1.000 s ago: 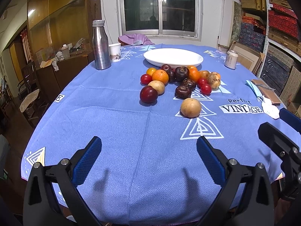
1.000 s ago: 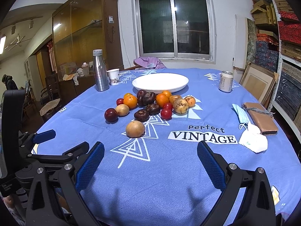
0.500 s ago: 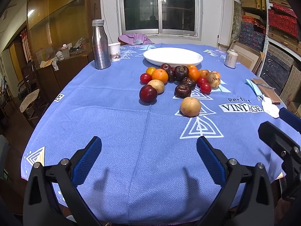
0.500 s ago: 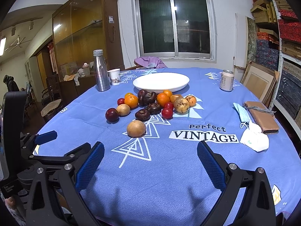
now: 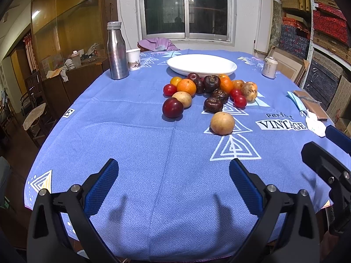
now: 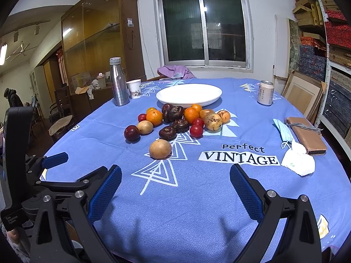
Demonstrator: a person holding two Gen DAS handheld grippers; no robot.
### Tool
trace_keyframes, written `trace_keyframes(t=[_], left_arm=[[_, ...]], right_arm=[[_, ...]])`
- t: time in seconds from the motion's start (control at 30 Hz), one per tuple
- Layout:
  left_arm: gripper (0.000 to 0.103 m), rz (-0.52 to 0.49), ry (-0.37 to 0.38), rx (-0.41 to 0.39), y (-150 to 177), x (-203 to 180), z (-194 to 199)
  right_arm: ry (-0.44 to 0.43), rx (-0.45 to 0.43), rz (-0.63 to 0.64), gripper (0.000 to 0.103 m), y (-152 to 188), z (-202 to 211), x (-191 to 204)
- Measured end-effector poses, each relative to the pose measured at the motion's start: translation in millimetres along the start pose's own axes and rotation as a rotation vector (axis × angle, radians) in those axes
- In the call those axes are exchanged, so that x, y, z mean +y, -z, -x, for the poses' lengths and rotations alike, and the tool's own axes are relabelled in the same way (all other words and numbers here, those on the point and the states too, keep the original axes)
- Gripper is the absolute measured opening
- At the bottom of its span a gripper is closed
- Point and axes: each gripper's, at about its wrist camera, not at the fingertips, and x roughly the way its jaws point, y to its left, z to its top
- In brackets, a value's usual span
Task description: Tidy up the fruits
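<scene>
While both tools gape wide, the white plate holds nothing beside the fruit pile.

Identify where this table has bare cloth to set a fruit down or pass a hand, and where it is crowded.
Free: the wide cloth between both open grippers, left gripper and right gripper, and the lone tan fruit; also the left strip between steel bottle and fruit pile. The white plate is empty. Crowded: the pile itself, tight against the plate's near rim.

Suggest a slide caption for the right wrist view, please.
Open right gripper faces loose fruit before an empty white plate.
</scene>
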Motion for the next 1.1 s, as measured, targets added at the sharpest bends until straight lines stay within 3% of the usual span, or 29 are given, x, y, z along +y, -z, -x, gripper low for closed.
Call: trace_keyframes(t=[0.83, 0.93, 1.1], left_arm=[[0.099, -0.008, 0.010, 0.008, 3, -4, -2], [0.099, -0.003, 0.046, -0.019, 6, -1, -1], [0.099, 0.058, 0.202, -0.042, 11, 16, -7]], right_arm=[[-0.003, 0.014, -0.013, 0.100, 3, -6, 2], [-0.062, 0.041, -0.022, 0.100, 8, -15, 0], [-0.209, 0.003, -0.081, 0.100, 14, -20, -19]])
